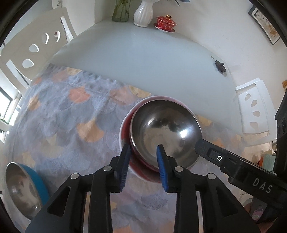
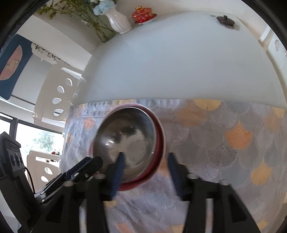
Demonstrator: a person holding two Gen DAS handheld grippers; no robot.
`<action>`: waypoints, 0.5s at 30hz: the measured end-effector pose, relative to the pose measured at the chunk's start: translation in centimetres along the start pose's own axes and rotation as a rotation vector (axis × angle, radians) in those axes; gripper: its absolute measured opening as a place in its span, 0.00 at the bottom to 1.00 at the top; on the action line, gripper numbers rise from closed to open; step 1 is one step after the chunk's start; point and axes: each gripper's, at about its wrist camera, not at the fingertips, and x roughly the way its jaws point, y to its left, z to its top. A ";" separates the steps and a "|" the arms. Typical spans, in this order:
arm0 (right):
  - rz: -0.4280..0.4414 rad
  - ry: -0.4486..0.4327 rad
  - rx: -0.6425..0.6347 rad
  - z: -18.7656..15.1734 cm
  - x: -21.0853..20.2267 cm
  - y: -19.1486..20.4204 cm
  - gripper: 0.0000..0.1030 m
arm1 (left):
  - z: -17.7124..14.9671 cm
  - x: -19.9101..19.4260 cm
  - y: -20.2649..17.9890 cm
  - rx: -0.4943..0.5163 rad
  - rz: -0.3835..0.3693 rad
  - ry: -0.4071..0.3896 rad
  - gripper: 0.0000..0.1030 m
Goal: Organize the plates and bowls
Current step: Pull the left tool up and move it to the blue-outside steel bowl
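Observation:
A steel bowl (image 1: 165,129) sits nested inside a red bowl (image 1: 125,125) on the patterned cloth (image 1: 62,116). My left gripper (image 1: 143,154) is open and straddles the near rim of both bowls, one blue pad outside the red bowl and the other inside the steel one. In the right wrist view the steel bowl (image 2: 125,136) lies in the red bowl (image 2: 159,136), and my right gripper (image 2: 146,161) stands open astride their right rim, blurred. The right gripper's black finger (image 1: 204,147) shows at the steel bowl's right edge. A second steel bowl (image 1: 21,188) rests in a blue bowl (image 1: 42,184) at the lower left.
Beyond the cloth lies bare white table (image 1: 143,59). At its far end stand a white vase (image 1: 143,13), a glass vase (image 1: 120,10) and a red lidded cup on a saucer (image 1: 166,22). A small dark object (image 1: 219,65) sits at the right edge. White chairs (image 1: 32,48) flank the table.

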 end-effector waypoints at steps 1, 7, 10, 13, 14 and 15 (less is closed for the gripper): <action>-0.001 0.001 -0.007 -0.1 -0.2 0.4 0.51 | -0.1 -0.4 0.2 -0.003 0.035 -0.005 0.50; 0.024 -0.005 -0.040 -0.8 -1.4 3.0 0.51 | -1.2 -3.3 3.3 -0.057 0.088 -0.053 0.69; 0.040 -0.002 -0.068 -1.4 -1.8 4.9 0.51 | -1.8 -4.6 5.3 -0.094 0.099 -0.059 0.69; 0.054 0.006 -0.099 -2.2 -1.9 6.9 0.51 | -2.3 -6.0 6.9 -0.115 0.122 -0.075 0.69; 0.058 0.010 -0.107 -2.5 -1.9 7.5 0.51 | -2.6 -6.6 7.6 -0.122 0.132 -0.081 0.69; 0.065 0.014 -0.118 -2.8 -1.9 8.3 0.51 | -2.8 -7.0 8.0 -0.126 0.137 -0.086 0.69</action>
